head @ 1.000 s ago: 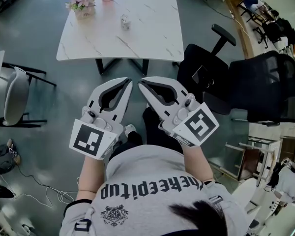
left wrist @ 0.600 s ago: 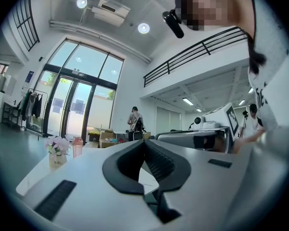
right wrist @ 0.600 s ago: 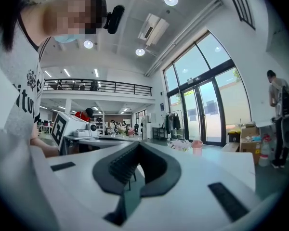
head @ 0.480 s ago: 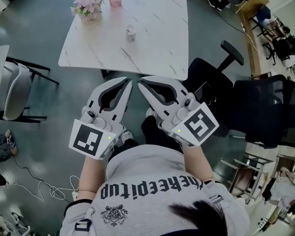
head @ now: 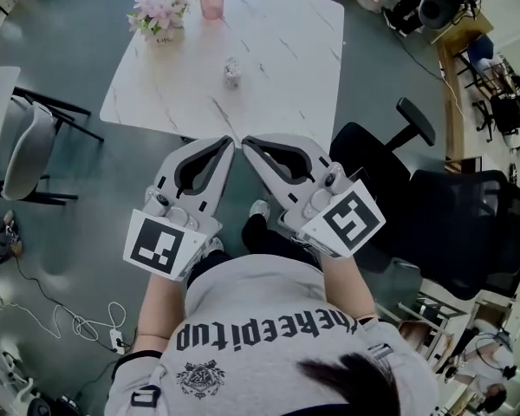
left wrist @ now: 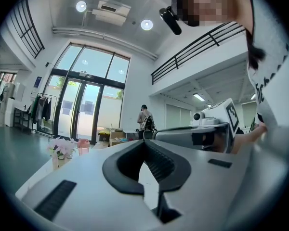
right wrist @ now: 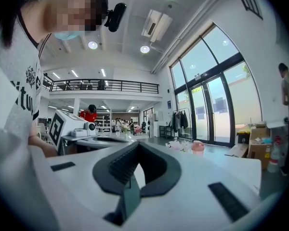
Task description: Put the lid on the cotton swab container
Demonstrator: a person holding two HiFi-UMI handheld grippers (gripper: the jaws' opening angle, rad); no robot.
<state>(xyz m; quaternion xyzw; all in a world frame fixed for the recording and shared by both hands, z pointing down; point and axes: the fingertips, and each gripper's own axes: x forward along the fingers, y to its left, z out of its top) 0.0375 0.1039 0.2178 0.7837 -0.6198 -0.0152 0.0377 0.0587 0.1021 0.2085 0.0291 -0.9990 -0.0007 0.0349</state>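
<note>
Left gripper point(head: 226, 145) and right gripper point(head: 248, 145): jaws together on both, nothing between them. They are held side by side, tips close, short of the near edge of the surface point(head: 286, 76). Cotton swab container point(head: 232, 71) stands near the surface's centre. Flowers point(head: 160, 14) stand at its far left corner.

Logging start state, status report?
Left gripper and right gripper shut, empty. Small container on table ahead, not yet reached, lid unreadable. Nothing seen blocking.

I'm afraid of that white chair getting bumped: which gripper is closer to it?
Left. The left gripper is on the same side as the white chair, which stands off to its left; the right gripper lies beyond the left one, farther away.
</note>
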